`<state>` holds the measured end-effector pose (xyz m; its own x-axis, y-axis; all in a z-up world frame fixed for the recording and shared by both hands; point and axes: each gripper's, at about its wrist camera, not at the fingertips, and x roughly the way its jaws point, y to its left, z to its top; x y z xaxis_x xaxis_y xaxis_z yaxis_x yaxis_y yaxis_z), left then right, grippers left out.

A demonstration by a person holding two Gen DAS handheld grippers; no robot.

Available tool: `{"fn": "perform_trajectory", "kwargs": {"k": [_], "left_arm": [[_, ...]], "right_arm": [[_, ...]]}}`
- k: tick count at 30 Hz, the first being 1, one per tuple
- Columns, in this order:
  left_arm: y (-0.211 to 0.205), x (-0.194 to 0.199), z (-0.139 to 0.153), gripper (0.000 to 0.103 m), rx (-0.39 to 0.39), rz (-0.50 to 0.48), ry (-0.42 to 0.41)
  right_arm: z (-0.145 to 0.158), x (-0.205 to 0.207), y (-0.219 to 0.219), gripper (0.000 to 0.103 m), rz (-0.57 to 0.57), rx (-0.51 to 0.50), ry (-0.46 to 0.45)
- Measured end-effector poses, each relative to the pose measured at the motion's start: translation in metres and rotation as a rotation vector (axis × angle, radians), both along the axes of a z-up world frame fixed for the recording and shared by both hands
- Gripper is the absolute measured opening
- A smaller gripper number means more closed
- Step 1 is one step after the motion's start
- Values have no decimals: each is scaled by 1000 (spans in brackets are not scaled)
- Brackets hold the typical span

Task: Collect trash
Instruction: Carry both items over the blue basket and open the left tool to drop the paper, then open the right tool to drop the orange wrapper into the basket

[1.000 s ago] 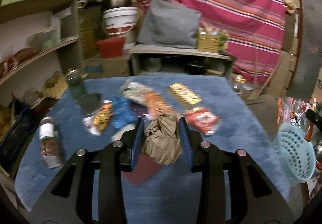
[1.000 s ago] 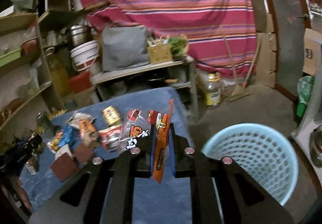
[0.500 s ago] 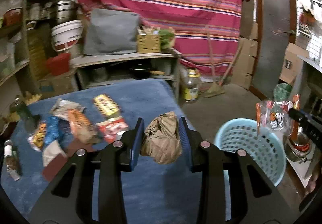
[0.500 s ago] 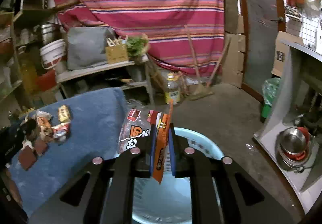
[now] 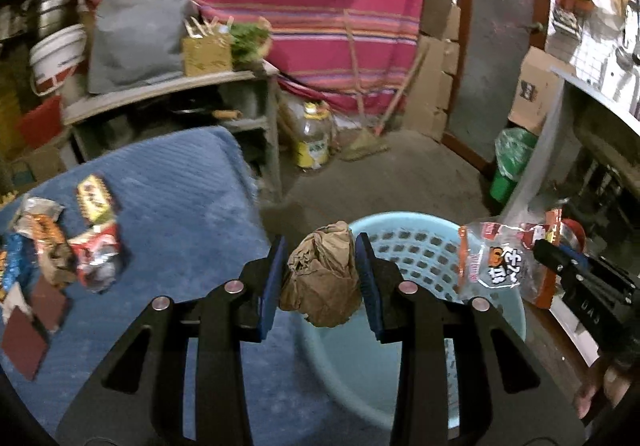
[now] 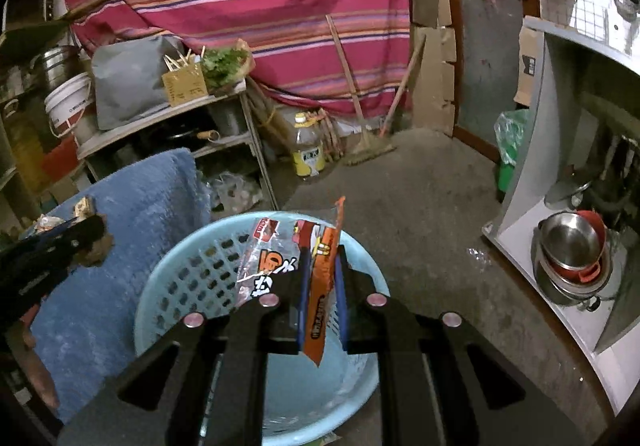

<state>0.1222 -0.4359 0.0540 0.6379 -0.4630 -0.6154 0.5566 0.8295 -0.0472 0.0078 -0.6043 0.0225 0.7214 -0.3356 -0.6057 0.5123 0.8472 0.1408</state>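
Both grippers had been swung away from the blue-covered table (image 5: 180, 205) since the earlier frames, and the light-blue basket (image 5: 420, 242) — off at the side a second before — was now brought right beneath them. The left gripper (image 5: 320, 274) was closed on a crumpled brown paper ball (image 5: 324, 278), squeezed between the blue pads at its widest part so that it could not slip; it was held just over the basket's near rim, partly above the table edge. The right gripper (image 6: 322, 286) was clamped narrowly on an orange and clear snack wrapper (image 6: 296, 262), pinched by one edge so that the rest hung free above the basket (image 6: 192, 274) opening. By this placing, both pieces seemed readied for dropping, the wrapper better centred than the paper ball.

More trash was left on the table: a yellow wrapper (image 5: 94, 195), a red and silver wrapper (image 5: 98, 254), an orange packet (image 5: 44, 234) and two dark red squares (image 5: 36, 314), lying close together near the left edge. These would presumably be fetched afterwards — the task appeared well short of finished.
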Motion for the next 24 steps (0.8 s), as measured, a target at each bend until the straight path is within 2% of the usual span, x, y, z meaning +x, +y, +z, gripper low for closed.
{"fn": "perform_trajectory", "kwargs": {"k": [6,11,15,17,22,24], "left_arm": [[-33,0,-16,35,42,-46,-3],[-44,1,-15,45,63,-58,-7],[-41,7,-12,47,56,-52,3],[-36,8,-10,56,51,-42,-6],[-14,8,-2,66,55,1,-47],[0,10,0,73,54,22,-51]], "right_arm": [[-12,0,-7,12,-14,19,19],[-18,0,-9,12,-16,31,27],[-19,1,-9,12,-16,34,31],[-19,2,-8,12,-14,34,35],[-22,7,-4,12,-6,37,41],[-23,9,0,12,-1,40,42]]}}
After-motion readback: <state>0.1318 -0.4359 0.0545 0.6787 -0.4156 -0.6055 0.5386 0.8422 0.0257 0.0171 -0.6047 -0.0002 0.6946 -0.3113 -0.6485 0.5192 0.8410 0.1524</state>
